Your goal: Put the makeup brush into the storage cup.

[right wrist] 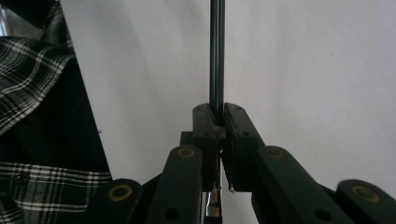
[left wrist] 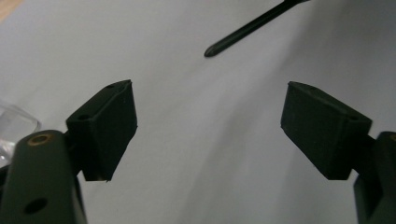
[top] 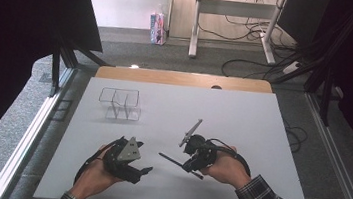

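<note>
Right gripper (right wrist: 217, 122) clamping black pen (right wrist: 216, 51), left gripper (left wrist: 208, 128) agape

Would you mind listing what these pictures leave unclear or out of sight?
- The thin black rod: its far end is cut off by the top edge of the right gripper view.
- The clear container: only a blurred corner at the left gripper view's left edge.
- In the high view, the container's contents are too small to tell.
</note>
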